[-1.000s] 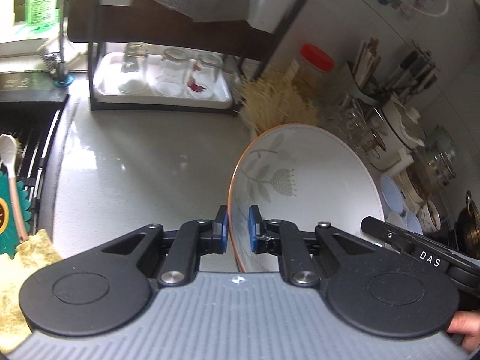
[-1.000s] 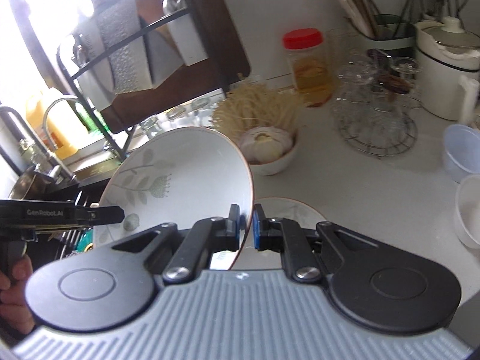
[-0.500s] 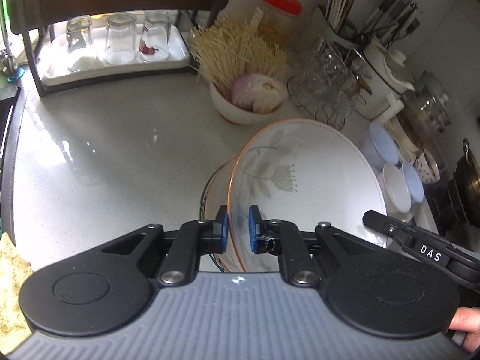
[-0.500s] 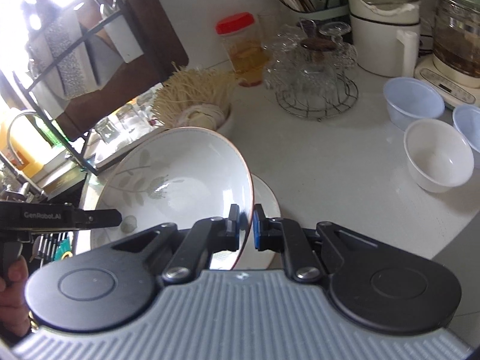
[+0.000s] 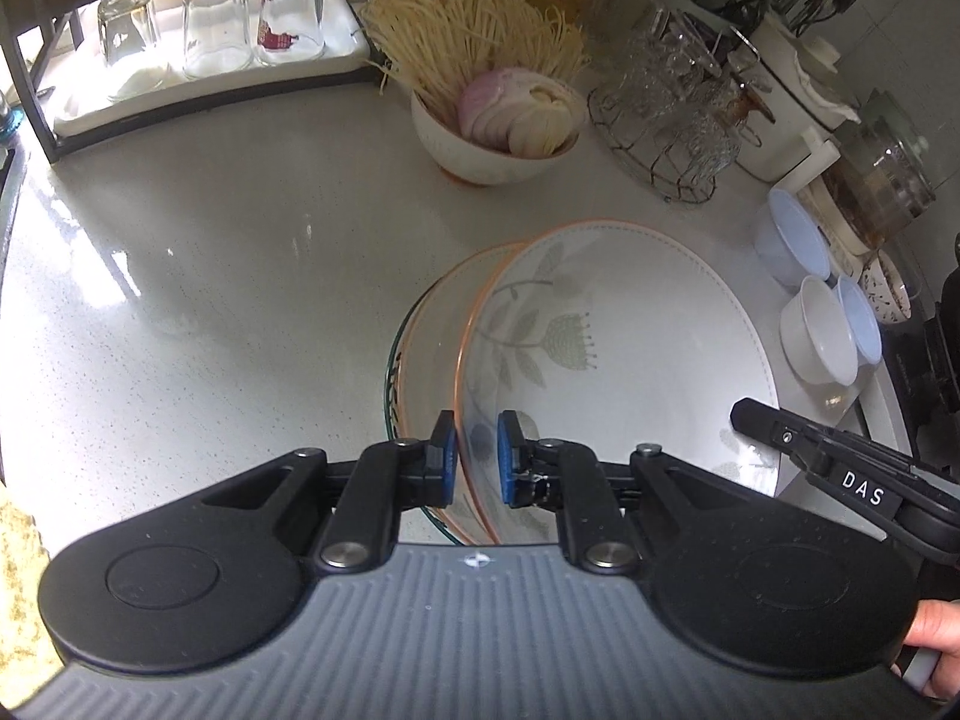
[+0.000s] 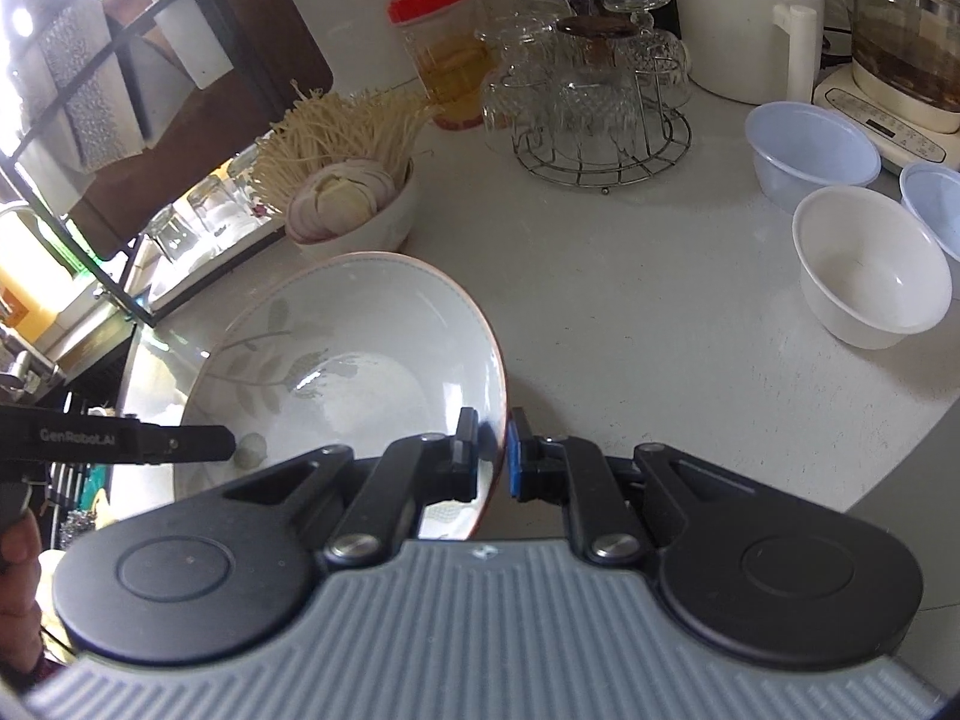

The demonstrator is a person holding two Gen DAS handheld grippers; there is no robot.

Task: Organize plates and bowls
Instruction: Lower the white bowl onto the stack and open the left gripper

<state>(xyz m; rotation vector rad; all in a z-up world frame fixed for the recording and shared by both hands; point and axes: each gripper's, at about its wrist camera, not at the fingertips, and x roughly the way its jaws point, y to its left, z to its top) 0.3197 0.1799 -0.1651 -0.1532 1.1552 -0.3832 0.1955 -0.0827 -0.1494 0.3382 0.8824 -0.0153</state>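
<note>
Near the front edge of the pale stone counter (image 5: 180, 276), both my left gripper (image 5: 475, 457) and right gripper (image 6: 492, 456) pinch the big white leaf-print bowl (image 5: 612, 348) above another bowl (image 5: 420, 360); if one slips, it could tip and crack

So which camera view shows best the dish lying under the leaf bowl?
The left wrist view: the lower dish peeks out with its rim left of the leaf bowl. In the right wrist view the leaf bowl hides it completely.
</note>
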